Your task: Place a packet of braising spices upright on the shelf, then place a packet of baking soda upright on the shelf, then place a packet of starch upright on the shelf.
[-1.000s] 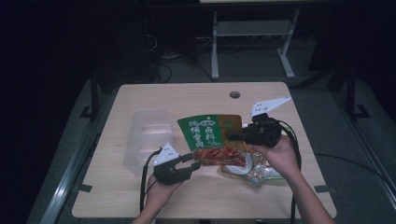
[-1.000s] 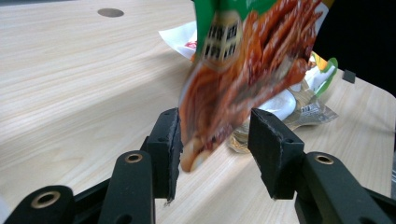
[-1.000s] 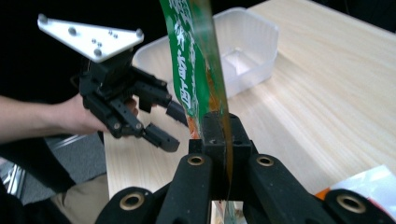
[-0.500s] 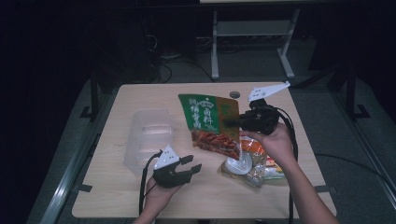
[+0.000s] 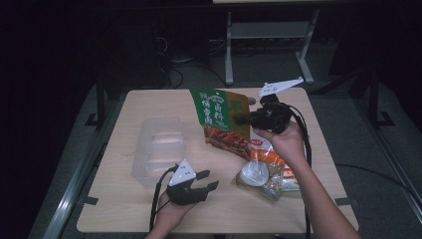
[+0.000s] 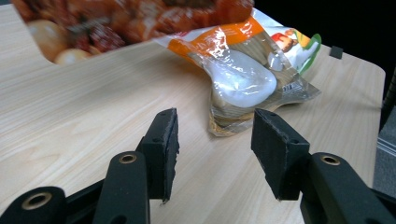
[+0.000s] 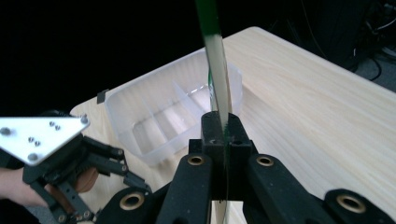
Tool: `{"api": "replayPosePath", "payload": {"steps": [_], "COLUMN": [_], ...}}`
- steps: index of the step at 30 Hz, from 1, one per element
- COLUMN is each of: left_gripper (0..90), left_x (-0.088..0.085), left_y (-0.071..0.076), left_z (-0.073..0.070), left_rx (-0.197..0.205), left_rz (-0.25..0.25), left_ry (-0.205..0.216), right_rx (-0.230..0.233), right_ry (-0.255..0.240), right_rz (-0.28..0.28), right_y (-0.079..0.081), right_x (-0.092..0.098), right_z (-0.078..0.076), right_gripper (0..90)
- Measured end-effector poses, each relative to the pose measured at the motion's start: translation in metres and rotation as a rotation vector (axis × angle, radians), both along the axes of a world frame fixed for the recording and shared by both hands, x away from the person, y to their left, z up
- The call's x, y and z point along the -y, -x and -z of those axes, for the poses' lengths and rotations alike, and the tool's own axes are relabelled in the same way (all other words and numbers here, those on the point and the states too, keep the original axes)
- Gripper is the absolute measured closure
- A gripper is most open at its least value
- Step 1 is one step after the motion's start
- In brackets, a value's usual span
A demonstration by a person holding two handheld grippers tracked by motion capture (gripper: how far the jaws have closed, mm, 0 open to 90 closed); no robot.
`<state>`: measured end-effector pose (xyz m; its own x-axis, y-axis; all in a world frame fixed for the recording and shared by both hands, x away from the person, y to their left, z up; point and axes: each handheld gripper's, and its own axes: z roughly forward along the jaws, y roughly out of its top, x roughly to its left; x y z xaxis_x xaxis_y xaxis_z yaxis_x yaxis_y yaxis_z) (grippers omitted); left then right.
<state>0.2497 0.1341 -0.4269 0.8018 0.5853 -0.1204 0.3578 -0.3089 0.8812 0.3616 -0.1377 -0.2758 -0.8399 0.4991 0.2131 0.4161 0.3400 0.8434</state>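
Observation:
A green and red snack pouch (image 5: 221, 119) hangs edge-up above the middle of the table, and my right gripper (image 5: 239, 120) is shut on its right edge. In the right gripper view the pouch's thin edge (image 7: 215, 56) rises from between the closed jaws (image 7: 223, 126). My left gripper (image 5: 211, 179) rests low near the front edge. It is open, its jaws have just been opening, and nothing is between them (image 6: 215, 126). Beyond them lies a clear packet (image 6: 247, 70) with a white spoon inside, and the pouch's lower end (image 6: 116, 18) hangs above the table.
A clear divided plastic container (image 5: 158, 144) stands at the table's left, and in the right gripper view it (image 7: 173, 112) lies behind the pouch. The spoon packet (image 5: 263, 172) lies right of centre under the right forearm. Bare wooden tabletop (image 5: 124, 214) runs along the front edge.
The right gripper has lifted the pouch off the table, up and away from the person. The left gripper has stayed in place and its jaws stand wider apart.

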Motion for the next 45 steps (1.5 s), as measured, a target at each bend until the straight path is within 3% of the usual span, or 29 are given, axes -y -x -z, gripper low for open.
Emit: {"api": "replayPosePath", "payload": {"steps": [13, 25, 45], "left_gripper": [44.5, 41.4, 40.4], "left_x": [0.005, 0.003, 0.005], "left_y": [0.007, 0.014, 0.013], "left_z": [0.002, 0.0, 0.004], "left_rx": [-0.01, 0.009, 0.003], "left_rz": [0.024, 0.042, 0.053], "left_ry": [-0.026, -0.06, -0.059], "right_rx": [0.009, 0.035, 0.047], "right_ry": [0.004, -0.004, -0.008], "right_rz": [-0.013, -0.073, -0.092], "right_y": [-0.005, -0.017, -0.035], "right_x": [-0.022, -0.069, -0.111], "right_z": [-0.012, -0.019, -0.025], "right_gripper": [89.7, 89.7, 89.7]}}
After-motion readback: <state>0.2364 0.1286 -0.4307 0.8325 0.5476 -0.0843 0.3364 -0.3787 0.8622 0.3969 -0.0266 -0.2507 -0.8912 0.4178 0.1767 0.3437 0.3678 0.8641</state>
